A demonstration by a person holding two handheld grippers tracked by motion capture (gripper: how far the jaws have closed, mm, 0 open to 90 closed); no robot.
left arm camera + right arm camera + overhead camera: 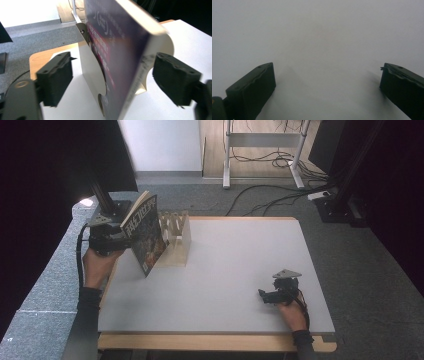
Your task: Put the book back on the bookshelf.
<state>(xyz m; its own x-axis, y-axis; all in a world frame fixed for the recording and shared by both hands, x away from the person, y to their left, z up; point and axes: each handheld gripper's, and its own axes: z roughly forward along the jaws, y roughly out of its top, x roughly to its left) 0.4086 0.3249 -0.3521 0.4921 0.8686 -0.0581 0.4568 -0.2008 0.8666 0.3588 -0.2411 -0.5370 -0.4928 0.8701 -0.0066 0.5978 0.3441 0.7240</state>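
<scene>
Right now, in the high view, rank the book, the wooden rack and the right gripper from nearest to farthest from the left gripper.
1. The book: right beside the left gripper, standing tilted at the table's far left.
2. The wooden rack: just beyond the book, toward the table's middle.
3. The right gripper: across the table, near its right front edge.

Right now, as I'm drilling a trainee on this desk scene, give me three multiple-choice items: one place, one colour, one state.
1. The book stands: A against the wooden rack; B flat mid-table; C flat at the near edge.
2. Its cover: A white; B dark; C yellow.
3. The right tongs: A shut; B hold paper; C open, empty.
Key: A, it leans on the rack; B, dark with pink print; C, jaws apart over bare table.
</scene>
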